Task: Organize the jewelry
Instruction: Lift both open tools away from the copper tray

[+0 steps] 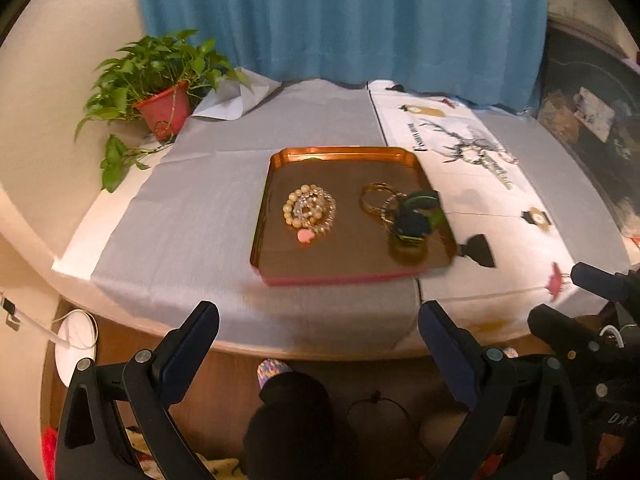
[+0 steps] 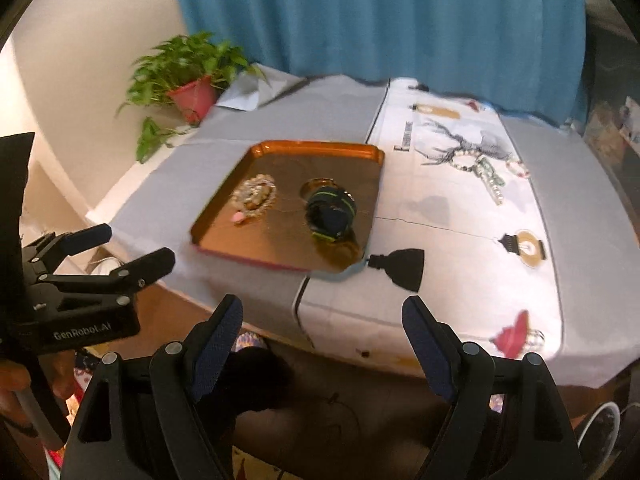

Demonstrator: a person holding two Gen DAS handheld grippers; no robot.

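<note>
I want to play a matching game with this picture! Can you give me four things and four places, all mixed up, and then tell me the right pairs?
Things:
1. pearl bracelets
2. dark green bangles
3. potted plant
4. blue curtain

Places:
A. far left corner of the table
B. left part of the tray
C. behind the table
D. right part of the tray

Both piles lie in the copper tray.

Pairs: 1-B, 2-D, 3-A, 4-C
</note>
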